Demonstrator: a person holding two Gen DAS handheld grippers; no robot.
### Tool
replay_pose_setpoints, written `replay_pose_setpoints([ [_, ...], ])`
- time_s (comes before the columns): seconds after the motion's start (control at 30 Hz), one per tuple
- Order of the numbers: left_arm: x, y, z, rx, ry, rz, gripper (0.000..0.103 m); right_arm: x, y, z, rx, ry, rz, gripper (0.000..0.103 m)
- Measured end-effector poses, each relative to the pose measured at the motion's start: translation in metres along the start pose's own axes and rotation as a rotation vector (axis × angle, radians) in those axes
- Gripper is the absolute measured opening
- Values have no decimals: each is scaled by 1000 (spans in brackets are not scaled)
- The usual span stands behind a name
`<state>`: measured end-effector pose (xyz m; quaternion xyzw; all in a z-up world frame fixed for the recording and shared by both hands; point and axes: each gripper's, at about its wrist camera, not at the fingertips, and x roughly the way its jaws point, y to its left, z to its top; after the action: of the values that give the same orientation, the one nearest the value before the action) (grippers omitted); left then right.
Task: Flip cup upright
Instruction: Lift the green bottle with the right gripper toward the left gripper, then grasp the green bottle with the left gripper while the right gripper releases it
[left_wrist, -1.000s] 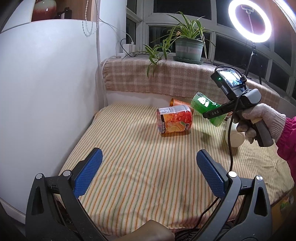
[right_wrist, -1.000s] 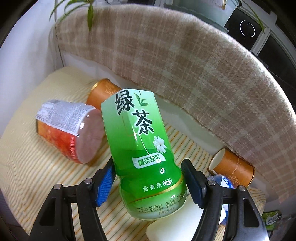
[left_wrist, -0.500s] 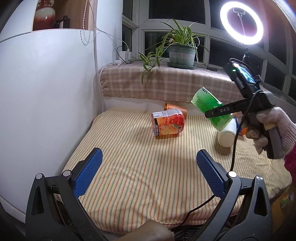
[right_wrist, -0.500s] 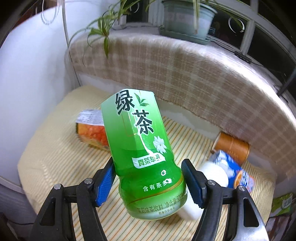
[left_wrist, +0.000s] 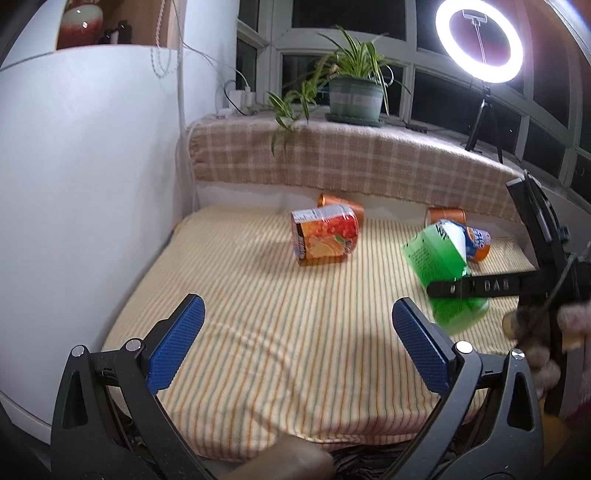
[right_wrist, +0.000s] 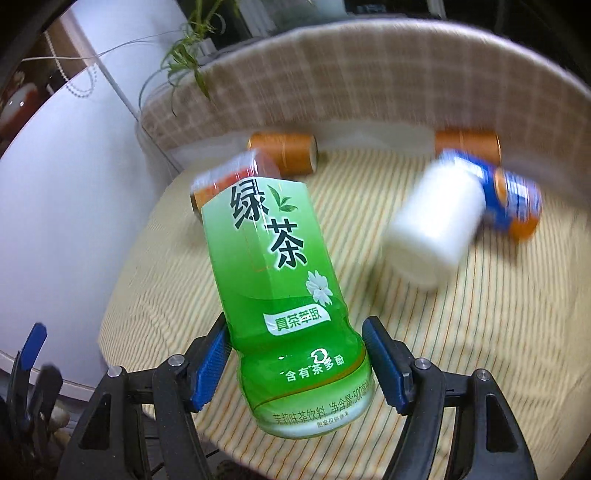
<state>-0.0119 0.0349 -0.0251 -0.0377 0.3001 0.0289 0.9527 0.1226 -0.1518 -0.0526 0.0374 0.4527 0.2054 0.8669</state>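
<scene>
My right gripper (right_wrist: 295, 365) is shut on a green tea cup (right_wrist: 280, 291) and holds it tilted above the striped mat (right_wrist: 480, 332). In the left wrist view the green cup (left_wrist: 439, 266) hangs at the right with the right gripper (left_wrist: 472, 288) around it, its open end up and to the left. My left gripper (left_wrist: 295, 339) is open and empty over the mat's near edge.
A red-orange cup (left_wrist: 325, 236) lies on its side mid-mat. Two orange cups (right_wrist: 284, 151) (right_wrist: 469, 144) lie at the back. A white cup (right_wrist: 436, 229) and a blue-orange cup (right_wrist: 513, 199) lie at the right. A white wall (left_wrist: 81, 184) stands at the left.
My right gripper has moved down and nearer with the green cup, turning it more upright. The left gripper has stayed open and shifted its view slightly.
</scene>
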Motion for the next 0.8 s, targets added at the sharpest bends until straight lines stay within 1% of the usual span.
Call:
replay_pose_setpoints([
  [0.17, 12, -3, -3, -11, 57, -48, 103, 10, -12, -28, 132, 38, 58, 72],
  [0.37, 34, 3, -1, -87, 157, -146, 103, 21, -21, -44, 259, 36, 71, 73],
  [0.47, 41, 3, 0, -104, 188, -187, 102, 26, -24, -47, 287, 37, 77, 74],
  [0.53, 47, 1, 1, -111, 212, -207, 98, 32, -26, -48, 296, 52, 99, 75],
  [0.6, 53, -2, 2, -121, 235, -237, 96, 35, -28, -48, 300, 61, 105, 75],
  [0.67, 59, -4, 4, -140, 261, -266, 96, 34, -30, -49, 294, 58, 111, 79],
  [0.73, 65, -6, 4, -167, 294, -310, 96, 24, -34, -53, 283, 37, 119, 87],
  [0.8, 72, -9, 5, -189, 321, -347, 95, 12, -37, -56, 267, 6, 123, 87],
])
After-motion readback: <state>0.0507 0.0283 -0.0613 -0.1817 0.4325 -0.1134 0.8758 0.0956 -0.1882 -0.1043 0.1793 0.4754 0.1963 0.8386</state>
